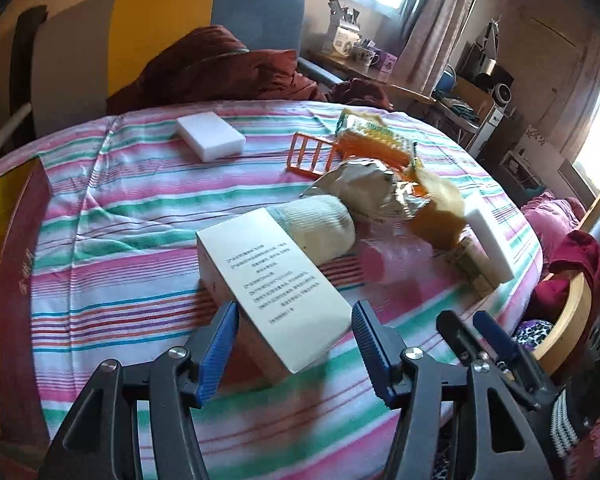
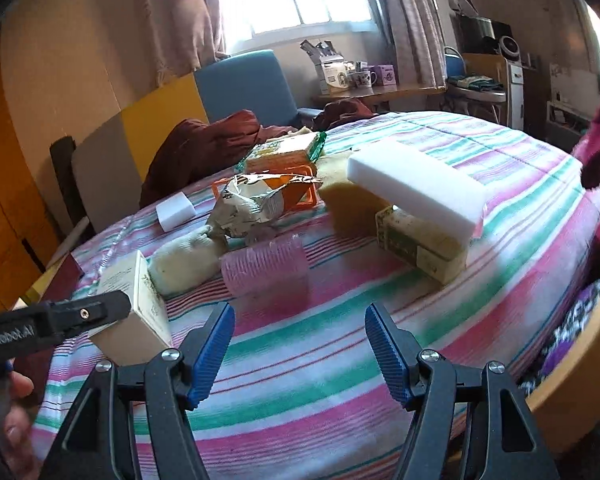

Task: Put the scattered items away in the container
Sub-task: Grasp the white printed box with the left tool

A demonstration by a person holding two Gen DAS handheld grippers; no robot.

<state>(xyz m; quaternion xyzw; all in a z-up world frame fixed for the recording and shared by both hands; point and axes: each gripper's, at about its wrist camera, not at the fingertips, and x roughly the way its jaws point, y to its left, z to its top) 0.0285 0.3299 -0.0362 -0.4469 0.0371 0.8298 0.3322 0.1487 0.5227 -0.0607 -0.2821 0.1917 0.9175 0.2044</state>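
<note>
A white box with printed text [image 1: 272, 284] lies on the striped bedcover [image 1: 120, 240], its near end between the fingers of my open left gripper [image 1: 294, 340]; neither pad clearly presses it. In the right wrist view the same white box [image 2: 136, 300] sits behind the left gripper [image 2: 60, 320]. My right gripper [image 2: 300, 344] is open and holds nothing, a short way in front of a pink hair roller [image 2: 266, 268]. Further back lie a cream sock [image 2: 184, 260], a crumpled foil bag [image 2: 252, 204], an orange basket [image 2: 300, 196] and a white sponge [image 2: 416, 184] resting on a green-and-cream box [image 2: 420, 248].
A round wooden container [image 2: 580, 360] with fabric inside stands off the bed's right edge, also seen as the wooden container [image 1: 572, 320]. A second small white sponge [image 1: 210, 138] lies far left. A dark red box [image 1: 20, 260] borders the left side. A blue chair [image 2: 244, 84] with dark red cloth stands behind.
</note>
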